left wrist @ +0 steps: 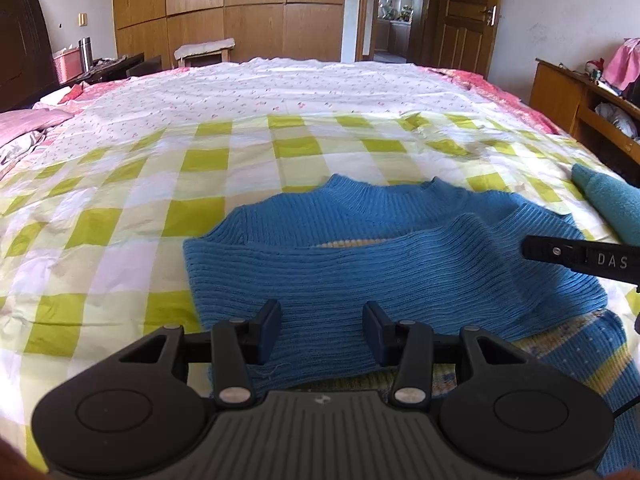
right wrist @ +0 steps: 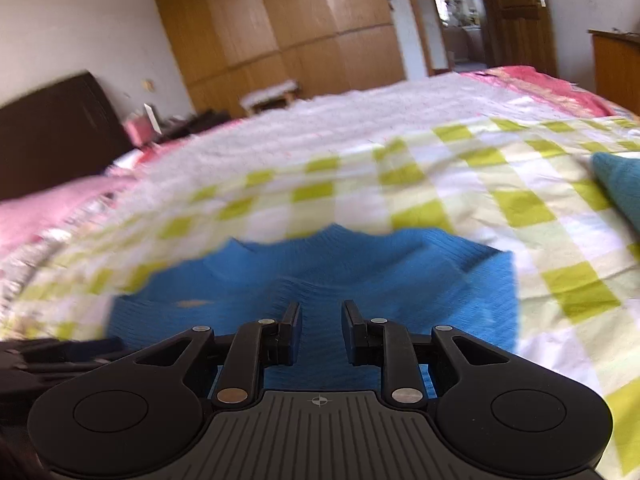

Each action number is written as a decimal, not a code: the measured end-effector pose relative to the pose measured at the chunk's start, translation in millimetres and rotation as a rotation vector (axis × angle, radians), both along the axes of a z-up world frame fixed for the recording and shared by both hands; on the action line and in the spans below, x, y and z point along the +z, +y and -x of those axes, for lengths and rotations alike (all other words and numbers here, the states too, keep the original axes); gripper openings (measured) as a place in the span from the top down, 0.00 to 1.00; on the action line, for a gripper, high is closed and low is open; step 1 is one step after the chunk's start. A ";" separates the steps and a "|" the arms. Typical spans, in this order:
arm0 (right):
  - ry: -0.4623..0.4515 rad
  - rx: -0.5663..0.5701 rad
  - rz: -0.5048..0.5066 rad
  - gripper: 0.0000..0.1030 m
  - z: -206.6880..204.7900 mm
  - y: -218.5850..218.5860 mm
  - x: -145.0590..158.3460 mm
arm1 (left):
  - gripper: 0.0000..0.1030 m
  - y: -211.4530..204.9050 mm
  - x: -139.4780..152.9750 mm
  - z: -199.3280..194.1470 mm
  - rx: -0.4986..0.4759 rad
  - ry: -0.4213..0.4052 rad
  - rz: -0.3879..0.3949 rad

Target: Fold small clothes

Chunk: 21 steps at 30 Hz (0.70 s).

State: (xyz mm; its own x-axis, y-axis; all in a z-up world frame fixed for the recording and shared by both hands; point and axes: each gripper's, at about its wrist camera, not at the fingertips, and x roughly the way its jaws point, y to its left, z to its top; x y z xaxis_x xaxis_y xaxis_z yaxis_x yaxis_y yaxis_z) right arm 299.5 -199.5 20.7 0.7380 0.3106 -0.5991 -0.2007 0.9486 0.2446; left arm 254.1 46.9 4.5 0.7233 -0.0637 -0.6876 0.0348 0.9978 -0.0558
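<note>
A blue ribbed sweater (left wrist: 400,264) lies on the green-checked sheet (left wrist: 120,208), its collar toward the far side and a sleeve folded across the body. My left gripper (left wrist: 322,324) hovers over the sweater's near hem, open, with the knit showing between the fingers and not pinched. One black finger of the right gripper (left wrist: 560,252) reaches in over the sweater's right side. In the blurred right wrist view, my right gripper (right wrist: 320,320) stands open low over the blue sweater (right wrist: 360,272), nothing clamped between its pads.
A teal cloth (left wrist: 612,204) lies at the right edge of the bed. A striped blue and yellow knit piece (left wrist: 592,344) pokes out under the sweater at the near right. A pink pillow (left wrist: 36,120) is far left and a wooden desk (left wrist: 560,96) stands right.
</note>
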 end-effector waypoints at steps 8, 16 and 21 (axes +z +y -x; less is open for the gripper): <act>0.036 -0.065 0.035 0.88 4.9 -30.1 -14.3 | 0.51 -0.3 -3.1 1.9 0.006 0.014 -0.024; 0.005 -0.036 0.054 0.80 14.0 -23.9 -4.3 | 0.51 -1.8 -1.1 4.9 0.010 0.015 -0.039; 0.046 -0.033 0.062 0.80 8.1 -27.1 -10.5 | 0.50 -2.8 -1.5 3.0 0.015 0.027 -0.046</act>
